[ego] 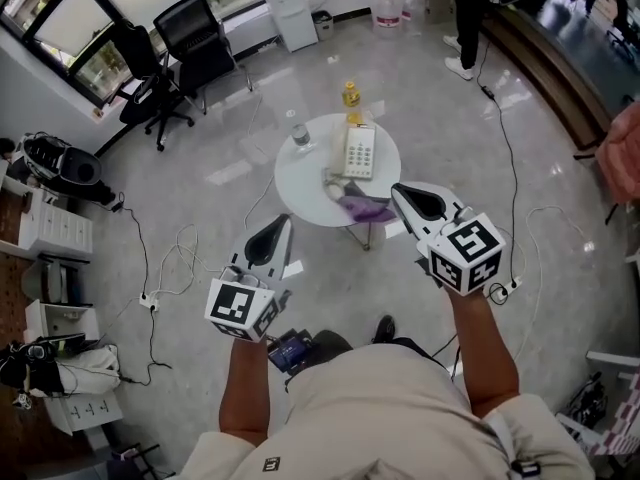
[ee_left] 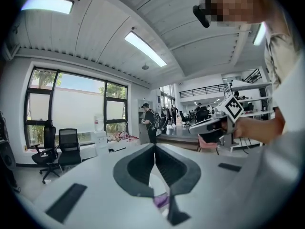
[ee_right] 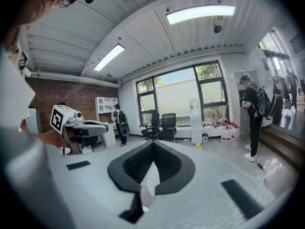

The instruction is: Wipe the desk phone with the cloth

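Note:
A white desk phone [ego: 358, 151] lies on a small round white table [ego: 300, 183] in the head view. A purple cloth [ego: 365, 208] is crumpled on the table's near edge, just in front of the phone. My left gripper [ego: 283, 220] hangs in the air short of the table, left of the cloth, jaws shut and empty. My right gripper [ego: 396, 190] hovers above the cloth's right side, also shut on nothing. In the left gripper view the shut jaws [ee_left: 154, 147] point level into the room, with a scrap of purple cloth [ee_left: 160, 200] below them. The right gripper view shows its shut jaws [ee_right: 152, 144].
A yellow bottle [ego: 351, 94] and a small glass [ego: 300, 134] stand at the table's far side. Cables [ego: 150, 268] run over the grey floor. Black office chairs [ego: 195, 38] stand far left, white drawers [ego: 55, 230] at left. A person [ego: 468, 18] stands far off.

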Demonstrator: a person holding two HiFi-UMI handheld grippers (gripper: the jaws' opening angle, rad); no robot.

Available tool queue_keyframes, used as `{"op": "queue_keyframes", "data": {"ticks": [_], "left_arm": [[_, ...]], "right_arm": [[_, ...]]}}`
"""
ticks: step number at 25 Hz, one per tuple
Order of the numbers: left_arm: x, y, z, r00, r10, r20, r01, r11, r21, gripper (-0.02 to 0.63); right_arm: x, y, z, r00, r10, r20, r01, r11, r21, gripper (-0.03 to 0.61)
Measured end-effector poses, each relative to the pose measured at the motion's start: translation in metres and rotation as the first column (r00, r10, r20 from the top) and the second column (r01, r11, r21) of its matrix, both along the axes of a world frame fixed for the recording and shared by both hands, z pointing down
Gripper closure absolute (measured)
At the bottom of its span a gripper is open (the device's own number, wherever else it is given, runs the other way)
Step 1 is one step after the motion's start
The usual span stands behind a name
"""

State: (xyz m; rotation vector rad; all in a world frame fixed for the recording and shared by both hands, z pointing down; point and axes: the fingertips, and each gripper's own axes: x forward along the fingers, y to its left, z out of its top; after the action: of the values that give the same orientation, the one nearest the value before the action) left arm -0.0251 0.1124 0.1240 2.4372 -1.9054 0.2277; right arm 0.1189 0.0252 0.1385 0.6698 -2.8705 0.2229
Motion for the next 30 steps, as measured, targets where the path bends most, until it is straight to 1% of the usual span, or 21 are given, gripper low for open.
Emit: {"op": "queue_keyframes", "data": {"ticks": [5, 11, 17, 22, 30], "left_arm": [[-0.013, -0.034, 0.016, 1.000, 0.027, -0.016, -0.027, 1.000, 0.002, 0.604], [-0.033, -0.095, 0.040, 0.994, 0.102, -0.045, -0.101, 0.995, 0.007, 0.604], [-0.048, -0.157, 0.044, 0.984, 0.168, -0.059, -0.168, 0.986, -0.002, 0.604], [-0.061, -0.190, 0.061, 0.982, 0.179, -0.066, -0.182, 0.982, -0.043, 0.604], [-0.079, -0.222, 0.092, 0.983, 0.170, -0.073, -0.176, 0.981, -0.084, 0.604]], "right_arm": [[-0.012, -0.019, 0.017, 1.000, 0.009, -0.028, -0.009, 1.000, -0.006, 0.584], [-0.036, -0.052, 0.037, 0.996, 0.045, -0.075, -0.046, 0.999, -0.004, 0.584], [-0.064, -0.089, 0.044, 0.992, 0.078, -0.100, -0.082, 0.996, -0.032, 0.584], [-0.085, -0.116, 0.060, 0.991, 0.072, -0.115, -0.080, 0.995, -0.063, 0.584], [-0.104, -0.142, 0.104, 0.988, 0.061, -0.142, -0.078, 0.991, -0.113, 0.584]]}}
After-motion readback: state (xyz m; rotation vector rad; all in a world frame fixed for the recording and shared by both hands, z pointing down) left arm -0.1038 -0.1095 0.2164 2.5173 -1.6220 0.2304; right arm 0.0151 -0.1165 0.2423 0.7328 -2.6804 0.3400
